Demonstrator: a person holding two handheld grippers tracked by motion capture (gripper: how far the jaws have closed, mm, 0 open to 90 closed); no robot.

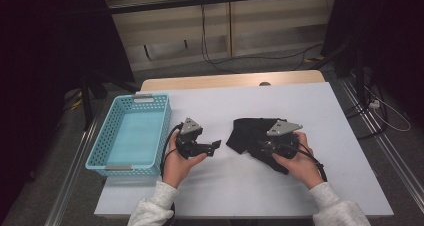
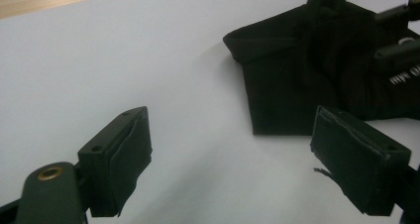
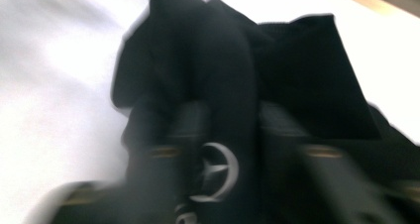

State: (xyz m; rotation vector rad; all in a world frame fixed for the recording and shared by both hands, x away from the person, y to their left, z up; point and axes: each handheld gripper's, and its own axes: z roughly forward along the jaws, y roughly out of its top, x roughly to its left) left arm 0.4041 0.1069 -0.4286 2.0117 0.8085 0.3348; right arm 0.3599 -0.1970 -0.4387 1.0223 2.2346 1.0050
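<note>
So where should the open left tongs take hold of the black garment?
Probably at the folded corner of the black garment nearest the left tongs, coming in low from that side: the edge there lies free on the white table, while the right tongs pinch the far part.

Black cloth (image 1: 250,133): one — folded, with a white round logo on it
Blue basket (image 1: 131,132): one
Grippers: two — a left gripper (image 1: 216,145) and a right gripper (image 3: 232,135)
Hands: two — one on each gripper
Table (image 1: 320,111): one, with a white top
Grey three-cornered plates: two, one on top of each gripper
</note>
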